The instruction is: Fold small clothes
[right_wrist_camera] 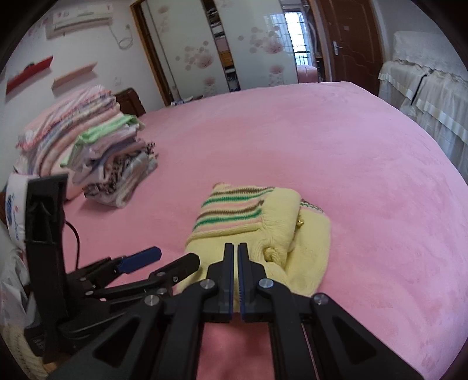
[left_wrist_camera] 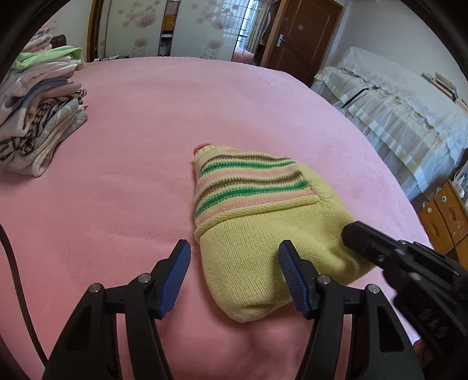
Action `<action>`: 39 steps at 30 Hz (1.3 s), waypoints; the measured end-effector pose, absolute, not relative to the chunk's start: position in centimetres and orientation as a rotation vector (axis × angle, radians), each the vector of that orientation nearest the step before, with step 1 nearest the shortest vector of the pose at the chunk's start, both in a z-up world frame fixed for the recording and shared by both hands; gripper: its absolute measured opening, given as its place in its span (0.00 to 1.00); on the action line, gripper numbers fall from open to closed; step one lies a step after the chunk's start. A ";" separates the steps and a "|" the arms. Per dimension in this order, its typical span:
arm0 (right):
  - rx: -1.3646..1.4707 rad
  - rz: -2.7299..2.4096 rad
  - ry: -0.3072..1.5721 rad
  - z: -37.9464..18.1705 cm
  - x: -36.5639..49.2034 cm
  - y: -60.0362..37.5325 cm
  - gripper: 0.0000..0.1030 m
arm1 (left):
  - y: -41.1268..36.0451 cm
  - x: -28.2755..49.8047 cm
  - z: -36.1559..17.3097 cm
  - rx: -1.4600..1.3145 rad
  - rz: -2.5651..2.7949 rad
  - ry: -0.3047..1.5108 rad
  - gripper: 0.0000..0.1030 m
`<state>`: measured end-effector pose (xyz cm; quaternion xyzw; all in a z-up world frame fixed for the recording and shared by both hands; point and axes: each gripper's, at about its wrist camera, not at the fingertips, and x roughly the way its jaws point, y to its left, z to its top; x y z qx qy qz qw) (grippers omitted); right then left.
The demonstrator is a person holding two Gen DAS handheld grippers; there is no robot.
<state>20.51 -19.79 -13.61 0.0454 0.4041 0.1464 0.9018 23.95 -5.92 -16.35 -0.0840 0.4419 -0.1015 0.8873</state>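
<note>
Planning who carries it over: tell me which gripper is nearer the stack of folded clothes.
Left. The left gripper sits between the yellow sweater and the stack of folded clothes; the right gripper is over the sweater, farther away.

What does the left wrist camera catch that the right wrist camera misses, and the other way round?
Only the left wrist view shows the wooden cabinet at the far right and the open left tongs from behind. Only the right wrist view shows the air conditioner, the wall shelves and the shut right tongs head-on. Both show the folded yellow striped sweater on the pink bed, the stack of folded clothes and the covered furniture.
</note>
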 end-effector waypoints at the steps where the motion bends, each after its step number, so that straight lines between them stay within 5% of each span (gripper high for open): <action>1: 0.093 0.284 0.855 -14.3 20.8 -20.0 0.02 | -6.1 24.1 -16.6 -0.164 -0.214 0.925 0.59; 12: 0.246 0.251 0.988 -20.8 19.6 -23.2 0.00 | -5.7 24.4 -19.7 -0.196 -0.285 0.972 0.68; 28: 0.178 0.240 0.965 -20.5 19.7 -22.4 0.00 | -4.8 24.8 -20.0 -0.211 -0.317 0.993 0.69; 39: 0.086 0.276 0.932 -16.3 19.6 -21.3 0.10 | -4.5 24.6 -17.2 -0.171 -0.298 1.029 0.83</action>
